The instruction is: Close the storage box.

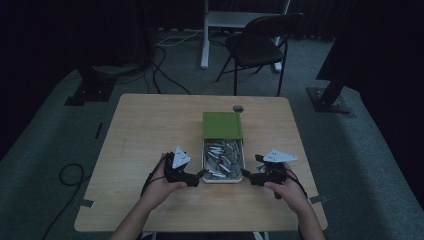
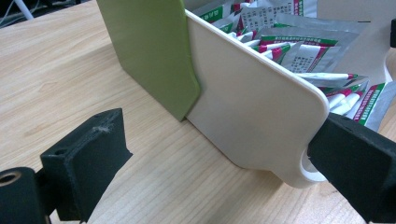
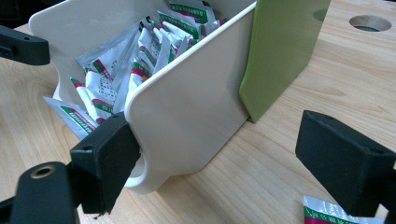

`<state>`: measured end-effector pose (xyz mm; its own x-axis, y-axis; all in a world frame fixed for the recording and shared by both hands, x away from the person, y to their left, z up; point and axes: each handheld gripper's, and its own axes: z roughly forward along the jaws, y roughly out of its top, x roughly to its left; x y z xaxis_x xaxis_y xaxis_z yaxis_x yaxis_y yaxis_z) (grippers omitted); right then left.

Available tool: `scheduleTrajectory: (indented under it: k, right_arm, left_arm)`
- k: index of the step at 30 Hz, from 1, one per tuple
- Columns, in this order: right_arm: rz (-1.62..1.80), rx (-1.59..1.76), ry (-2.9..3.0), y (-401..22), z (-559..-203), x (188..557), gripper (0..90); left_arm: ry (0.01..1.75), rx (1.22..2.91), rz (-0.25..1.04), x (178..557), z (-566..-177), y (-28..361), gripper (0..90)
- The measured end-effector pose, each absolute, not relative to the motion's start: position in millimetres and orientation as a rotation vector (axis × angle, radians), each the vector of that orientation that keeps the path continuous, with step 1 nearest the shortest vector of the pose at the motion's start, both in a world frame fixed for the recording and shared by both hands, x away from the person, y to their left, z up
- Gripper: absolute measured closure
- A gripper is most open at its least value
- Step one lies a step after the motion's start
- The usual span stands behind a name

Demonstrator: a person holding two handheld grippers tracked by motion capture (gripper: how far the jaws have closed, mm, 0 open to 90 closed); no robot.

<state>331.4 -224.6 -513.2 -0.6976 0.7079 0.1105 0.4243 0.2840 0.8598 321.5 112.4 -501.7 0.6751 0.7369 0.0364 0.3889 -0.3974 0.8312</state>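
A dim room with a dark folding chair (image 1: 260, 42) behind holds a pale wooden table (image 1: 145, 125), and near its front edge sits a cream box (image 1: 222, 179) whose long axis runs straight away from the person, its far half under a green sliding lid (image 1: 222, 125) and its open near half full of silver sachets (image 1: 222, 157). Both forearms reach in level, hands gripping from behind: the left gripper (image 1: 197, 178) points at the box's near left corner and the right gripper (image 1: 247, 176) at its near right corner. Each has jaws spread wide, one jaw at the box's corner and one out over bare wood, clamping nothing, with a loose sachet (image 3: 338, 213) just beside the right gripper's outer jaw
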Motion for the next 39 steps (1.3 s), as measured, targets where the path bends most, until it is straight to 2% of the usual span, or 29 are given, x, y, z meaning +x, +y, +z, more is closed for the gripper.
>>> scheduleTrajectory:
  k: [39]
  right_arm:
    - [1.378,1.124,2.197,-222,-509,351,13.7]
  left_arm:
    - [0.934,1.996,0.508,344,-494,110,5.6]
